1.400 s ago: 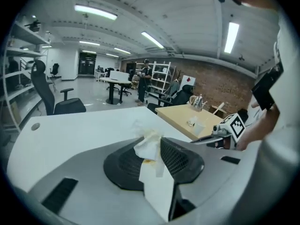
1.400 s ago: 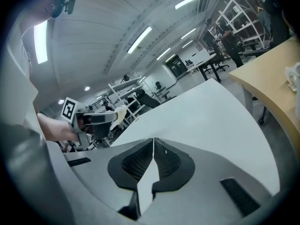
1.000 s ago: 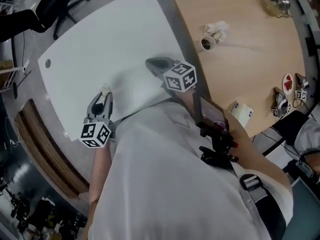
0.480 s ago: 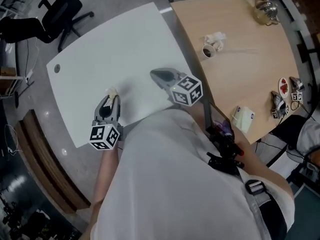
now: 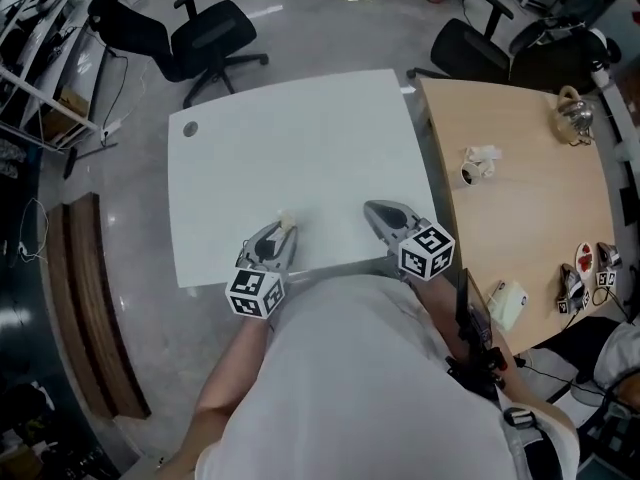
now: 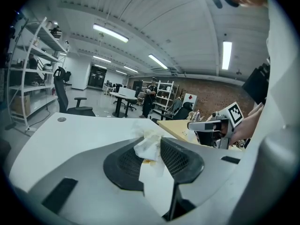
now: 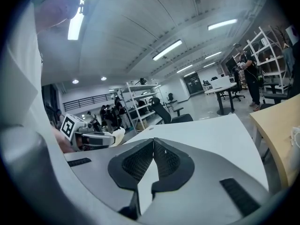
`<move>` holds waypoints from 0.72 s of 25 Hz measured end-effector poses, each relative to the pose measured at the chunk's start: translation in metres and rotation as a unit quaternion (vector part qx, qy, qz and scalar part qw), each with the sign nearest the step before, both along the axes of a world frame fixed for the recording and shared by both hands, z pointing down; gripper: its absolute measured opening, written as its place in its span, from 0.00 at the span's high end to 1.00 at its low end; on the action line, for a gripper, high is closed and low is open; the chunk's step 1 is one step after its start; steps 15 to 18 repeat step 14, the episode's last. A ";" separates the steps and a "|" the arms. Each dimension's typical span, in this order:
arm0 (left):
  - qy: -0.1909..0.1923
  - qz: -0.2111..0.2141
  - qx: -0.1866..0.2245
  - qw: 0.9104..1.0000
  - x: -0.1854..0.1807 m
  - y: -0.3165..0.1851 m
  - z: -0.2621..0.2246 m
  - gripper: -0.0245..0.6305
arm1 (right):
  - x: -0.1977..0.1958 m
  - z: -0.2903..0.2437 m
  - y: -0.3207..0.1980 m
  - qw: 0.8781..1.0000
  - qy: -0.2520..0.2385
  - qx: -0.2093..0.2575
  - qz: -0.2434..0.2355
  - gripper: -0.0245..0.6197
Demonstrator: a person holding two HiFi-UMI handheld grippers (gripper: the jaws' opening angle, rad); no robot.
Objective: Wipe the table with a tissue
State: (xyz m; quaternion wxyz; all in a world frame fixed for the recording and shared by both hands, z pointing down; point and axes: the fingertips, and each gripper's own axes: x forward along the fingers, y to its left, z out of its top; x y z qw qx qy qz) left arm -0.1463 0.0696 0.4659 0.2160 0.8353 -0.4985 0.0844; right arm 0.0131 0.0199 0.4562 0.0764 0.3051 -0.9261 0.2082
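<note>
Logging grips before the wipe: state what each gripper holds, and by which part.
Left gripper: crumpled tissue, pinched at one end between the fingers, the rest poking past the tips. Right gripper: shut, empty.

White short-sleeve shirt point(image 5: 350, 368). Left hand-held gripper point(image 5: 282, 228) & right hand-held gripper point(image 5: 376, 211): grey, black mesh pads point(image 7: 135, 164), b/w marker cubes point(image 5: 425, 251).

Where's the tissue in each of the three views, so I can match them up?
Head view: tissue at the left gripper's tip, by the white table's near edge.
Left gripper view: centre, pinched between the jaws.
Right gripper view: left of centre, at the left gripper's tip.
Shared landmark: the white table.
</note>
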 end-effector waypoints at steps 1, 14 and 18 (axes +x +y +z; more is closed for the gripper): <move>-0.001 -0.002 0.002 1.000 -0.003 0.003 -0.001 0.81 | -0.003 -0.001 0.003 1.000 0.000 0.002 -0.001 0.94; 0.009 -0.030 0.010 0.999 -0.036 0.053 0.000 0.81 | -0.026 -0.004 0.048 1.000 0.005 0.012 -0.014 0.94; 0.009 -0.030 0.010 0.999 -0.036 0.053 0.000 0.81 | -0.026 -0.004 0.048 1.000 0.005 0.012 -0.014 0.94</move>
